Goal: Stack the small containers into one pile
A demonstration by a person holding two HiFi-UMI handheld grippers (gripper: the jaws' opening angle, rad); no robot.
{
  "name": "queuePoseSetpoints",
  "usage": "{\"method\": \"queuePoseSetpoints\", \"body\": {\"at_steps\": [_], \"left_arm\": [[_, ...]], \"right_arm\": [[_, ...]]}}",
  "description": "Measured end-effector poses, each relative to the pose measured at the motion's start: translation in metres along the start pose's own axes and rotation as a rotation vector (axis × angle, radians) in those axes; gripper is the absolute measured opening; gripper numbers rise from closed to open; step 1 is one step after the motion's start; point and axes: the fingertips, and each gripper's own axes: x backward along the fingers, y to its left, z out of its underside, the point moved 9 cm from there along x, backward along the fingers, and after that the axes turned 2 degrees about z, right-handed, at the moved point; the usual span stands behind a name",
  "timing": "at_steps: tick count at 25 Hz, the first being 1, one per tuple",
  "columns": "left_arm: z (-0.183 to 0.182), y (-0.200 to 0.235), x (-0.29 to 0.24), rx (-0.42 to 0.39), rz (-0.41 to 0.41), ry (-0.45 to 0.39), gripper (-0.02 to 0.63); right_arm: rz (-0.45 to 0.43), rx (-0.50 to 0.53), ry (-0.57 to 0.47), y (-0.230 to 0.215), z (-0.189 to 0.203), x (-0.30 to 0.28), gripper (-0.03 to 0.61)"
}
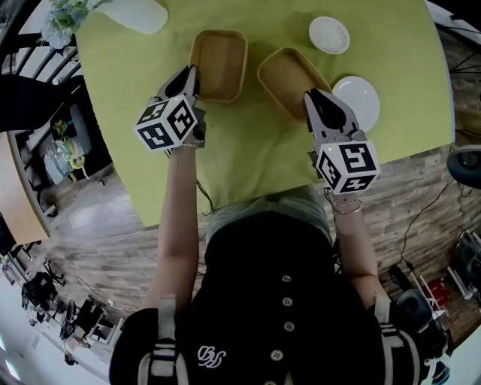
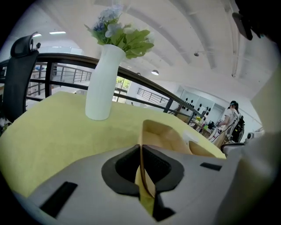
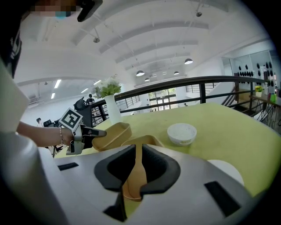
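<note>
Presently, item by item, across the table with the green cloth (image 1: 248,150).

Left claw (image 1: 191,77): in my left hand, pointing away from me and downward. Its jaws are nearly together, clamped on the near left rim of the left container (image 1: 219,64). In the left gripper view the thin tan wall stands upright between the black pads (image 2: 123,169), pressed from both sides.

Left container: tan, shallow, with rounded corners. It sits at the far middle of the cloth, its long side running near to far.

Right claw (image 1: 310,96): in my right hand, also pointing away and downward. Its jaws are a little wider than the left pair's, closed on the near rim of the right container (image 1: 289,75). In the right gripper view the tan wall fills the slot between the pads (image 3: 156,169).

Right container: the same tan kind, to the right of the first and turned at a slant to it. A strip of cloth shows between the two, so neither is inside the other.

White plate (image 1: 359,98): just beside the right container on its right, close to my right claw. I cannot tell whether plate and container touch.

White bowl (image 1: 329,34): small, at the far right, apart from both containers.

White vase (image 1: 135,13): upright at the far left with a bunch of flowers (image 2: 118,35) in it, well apart from the containers.
</note>
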Motion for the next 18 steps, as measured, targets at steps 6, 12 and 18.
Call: {"method": "queuePoseSetpoints", "body": {"at_steps": [6, 12, 18], "left_arm": [[-0.009, -0.008, 0.022, 0.045, 0.030, -0.061, 0.026], [-0.006, -0.043, 0.033, 0.112, 0.053, -0.103, 0.026], [0.015, -0.090, 0.028, 0.200, 0.053, -0.125, 0.026]], "right_arm": [[0.023, -0.002, -0.012, 0.010, -0.005, 0.001, 0.057], [0.000, 0.028, -0.025, -0.010, -0.017, -0.002, 0.057], [-0.097, 0.064, -0.019, -0.040, -0.029, -0.003, 0.056]]}}
